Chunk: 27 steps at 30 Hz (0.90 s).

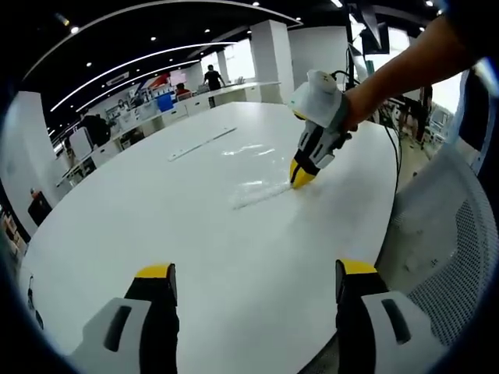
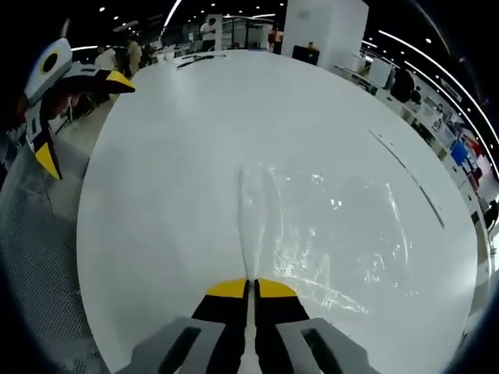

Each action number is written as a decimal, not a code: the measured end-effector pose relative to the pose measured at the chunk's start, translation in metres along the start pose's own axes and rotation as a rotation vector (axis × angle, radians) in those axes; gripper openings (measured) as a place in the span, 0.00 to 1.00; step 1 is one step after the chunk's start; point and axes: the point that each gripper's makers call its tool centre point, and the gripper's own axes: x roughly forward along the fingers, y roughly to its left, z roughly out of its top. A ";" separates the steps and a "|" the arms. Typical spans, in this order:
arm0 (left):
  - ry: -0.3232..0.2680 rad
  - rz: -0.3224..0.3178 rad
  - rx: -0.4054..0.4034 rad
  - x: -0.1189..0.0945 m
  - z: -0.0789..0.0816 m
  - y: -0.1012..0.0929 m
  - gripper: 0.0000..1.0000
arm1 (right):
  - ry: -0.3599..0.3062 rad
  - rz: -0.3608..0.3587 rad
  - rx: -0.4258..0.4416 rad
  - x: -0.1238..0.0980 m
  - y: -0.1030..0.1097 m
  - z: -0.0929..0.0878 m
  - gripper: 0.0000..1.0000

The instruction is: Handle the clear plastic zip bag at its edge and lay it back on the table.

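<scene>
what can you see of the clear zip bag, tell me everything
The clear zip bag is thin, see-through, glossy plastic, wrinkled and catching glare. It lies mostly flat on the white table. A raised fold runs from its near edge, which is pinched in the shut right tool. In the left gripper view the bag sits under that tool's yellow tips; the left tool is open, apart from it.

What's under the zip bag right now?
The white table shows through the clear zip bag, which lies flat with nothing beneath. The right gripper pinches its near edge, hiding that strip.
</scene>
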 end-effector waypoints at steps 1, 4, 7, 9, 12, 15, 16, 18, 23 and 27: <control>-0.001 -0.001 0.000 0.000 0.000 0.000 0.82 | 0.000 0.002 -0.006 0.000 0.000 0.000 0.00; 0.000 -0.001 0.003 -0.001 0.000 0.000 0.82 | -0.001 0.003 -0.005 0.000 0.000 -0.001 0.00; 0.002 -0.001 0.005 0.000 -0.001 0.000 0.81 | -0.001 0.012 -0.040 -0.003 0.006 0.000 0.00; 0.002 -0.001 0.005 0.000 0.000 0.001 0.81 | -0.004 0.022 -0.051 -0.005 0.008 -0.001 0.00; 0.001 -0.002 0.006 0.001 0.000 0.001 0.81 | -0.010 0.028 -0.080 -0.007 0.012 0.000 0.00; 0.002 -0.006 0.009 0.002 0.000 0.000 0.81 | -0.018 0.036 -0.106 -0.011 0.016 0.002 0.00; 0.003 -0.007 0.010 0.002 -0.001 0.000 0.81 | -0.021 0.040 -0.116 -0.013 0.017 0.003 0.00; 0.005 -0.009 0.013 0.003 -0.001 -0.001 0.81 | -0.022 0.043 -0.129 -0.015 0.018 0.004 0.00; 0.004 -0.011 0.020 0.003 0.000 -0.002 0.81 | -0.032 0.055 -0.162 -0.020 0.023 0.007 0.00; 0.006 -0.014 0.025 0.004 0.000 -0.002 0.81 | -0.035 0.071 -0.186 -0.024 0.028 0.010 0.00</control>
